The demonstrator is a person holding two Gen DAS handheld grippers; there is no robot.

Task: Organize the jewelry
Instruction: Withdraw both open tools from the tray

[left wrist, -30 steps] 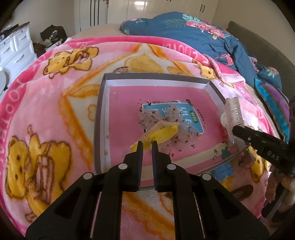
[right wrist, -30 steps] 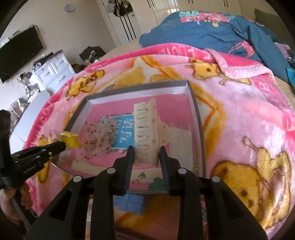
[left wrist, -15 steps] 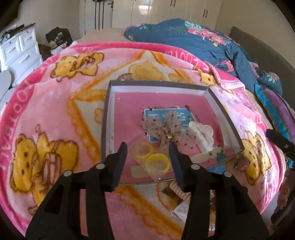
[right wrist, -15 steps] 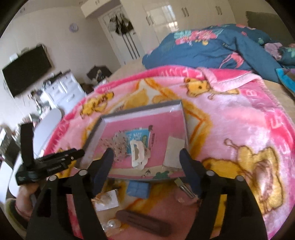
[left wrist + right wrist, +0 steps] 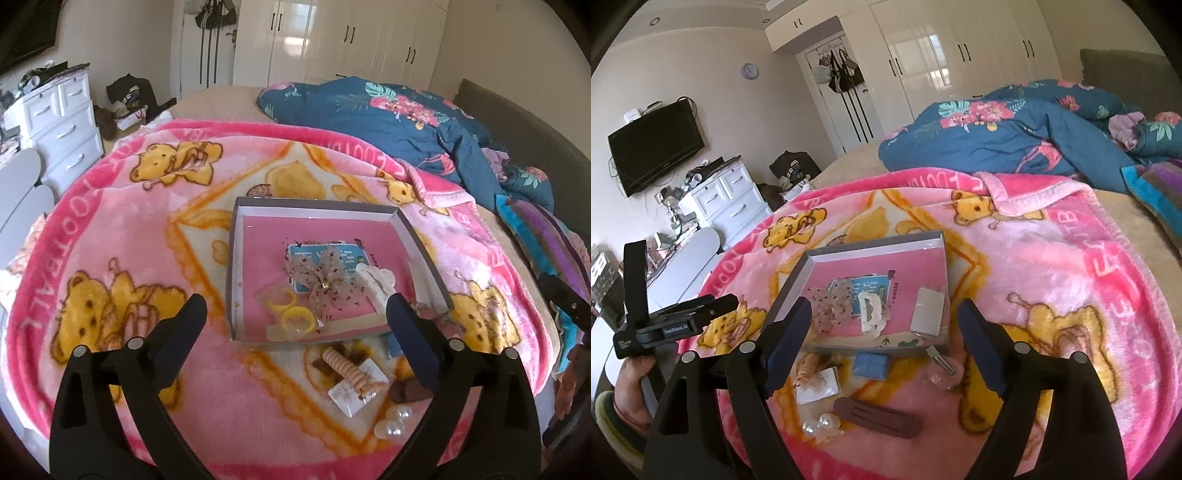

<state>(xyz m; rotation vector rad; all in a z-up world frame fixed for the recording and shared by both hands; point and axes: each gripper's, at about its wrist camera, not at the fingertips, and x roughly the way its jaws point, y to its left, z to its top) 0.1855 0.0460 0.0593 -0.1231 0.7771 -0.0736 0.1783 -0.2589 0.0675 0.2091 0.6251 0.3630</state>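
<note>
A pink fleece blanket with yellow bears (image 5: 122, 236) covered the bed. On it lay a shallow grey box (image 5: 236, 221), holding a cream claw hair clip (image 5: 373, 280), a sheer bow and yellow rings. The left gripper (image 5: 295, 321) and right gripper (image 5: 882, 325) were both opening, nothing between the jaws.

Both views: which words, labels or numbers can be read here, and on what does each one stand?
"OOTBALL": along the pink border of the blanket; the letter before it is unclear.
Blue card: it carries print, but this is too blurred to read.
Nothing else can be read.
</note>
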